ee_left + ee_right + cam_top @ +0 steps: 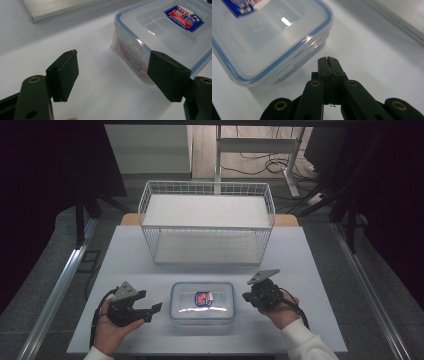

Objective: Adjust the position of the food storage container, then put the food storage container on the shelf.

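Clear rectangular plastic container (202, 301) with rounded corners, beside white wire basket (207, 222).

Before you: clear container (202, 302) with blue-rimmed lid and red-and-blue label (203, 298); white wire basket (206, 222); pale grey bench (125, 260); your black fingers (65, 74).

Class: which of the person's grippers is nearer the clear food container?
Left, narrowly: the left gripper nearly reaches the container; the right gripper sits slightly farther from it.
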`<action>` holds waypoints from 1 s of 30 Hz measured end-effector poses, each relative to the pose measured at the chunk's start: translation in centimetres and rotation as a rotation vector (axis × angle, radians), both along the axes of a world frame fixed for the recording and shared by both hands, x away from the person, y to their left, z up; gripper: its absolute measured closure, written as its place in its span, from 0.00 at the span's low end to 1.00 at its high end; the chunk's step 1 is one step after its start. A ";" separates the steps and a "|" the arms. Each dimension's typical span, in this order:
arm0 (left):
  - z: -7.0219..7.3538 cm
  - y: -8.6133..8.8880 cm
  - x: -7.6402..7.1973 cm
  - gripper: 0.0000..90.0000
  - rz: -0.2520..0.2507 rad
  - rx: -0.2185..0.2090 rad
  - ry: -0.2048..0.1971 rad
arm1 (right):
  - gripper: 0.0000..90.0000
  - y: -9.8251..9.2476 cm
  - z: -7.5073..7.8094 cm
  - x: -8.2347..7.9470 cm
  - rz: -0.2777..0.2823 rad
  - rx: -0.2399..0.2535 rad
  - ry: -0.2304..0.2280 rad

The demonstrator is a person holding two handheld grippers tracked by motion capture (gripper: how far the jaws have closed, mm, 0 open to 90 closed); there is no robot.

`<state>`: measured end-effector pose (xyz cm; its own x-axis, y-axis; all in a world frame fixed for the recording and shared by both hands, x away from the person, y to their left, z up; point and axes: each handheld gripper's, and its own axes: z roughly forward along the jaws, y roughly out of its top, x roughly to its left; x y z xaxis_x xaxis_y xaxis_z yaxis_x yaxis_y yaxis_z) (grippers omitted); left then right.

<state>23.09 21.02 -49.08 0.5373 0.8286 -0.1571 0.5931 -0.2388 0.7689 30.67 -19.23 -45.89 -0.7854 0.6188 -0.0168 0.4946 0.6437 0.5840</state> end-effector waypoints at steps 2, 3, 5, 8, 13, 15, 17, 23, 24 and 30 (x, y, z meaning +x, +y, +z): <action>-0.1 0.1 0.1 0.28 -0.001 0.003 0.004 | 0.99 -0.7 0.1 -0.2 -0.004 0.049 -0.006; -0.1 0.0 0.1 0.28 0.001 0.001 0.004 | 0.98 -1.0 0.2 -0.4 0.003 0.070 -0.011; -0.1 -0.1 0.0 0.28 -0.001 0.000 0.004 | 0.98 -1.4 0.2 -0.7 0.000 0.093 -0.016; -0.1 -0.2 0.0 0.28 -0.006 0.006 0.004 | 0.98 -1.6 0.3 -1.1 -0.004 0.123 -0.029; -0.3 -0.3 0.0 0.28 -0.012 0.019 0.004 | 0.86 -2.1 0.5 -1.4 0.009 0.207 -0.032; -0.5 -0.3 0.2 0.28 -0.010 0.019 0.010 | 0.62 -2.2 0.4 -1.3 0.002 0.274 -0.018; -0.5 -0.3 0.2 0.28 -0.009 0.019 0.011 | 0.49 -2.3 0.3 -1.3 -0.023 0.320 -0.007; -0.4 -0.2 0.2 0.26 -0.006 -0.008 0.017 | 0.32 -2.8 0.2 -1.0 -0.072 0.419 0.044; -0.4 -0.3 0.3 0.25 -0.008 -0.007 0.018 | 0.31 -2.8 0.2 -1.1 -0.073 0.419 0.044; -0.7 -0.5 0.7 0.21 -0.010 -0.030 0.044 | 0.27 -2.8 -0.1 -1.3 -0.070 0.415 0.061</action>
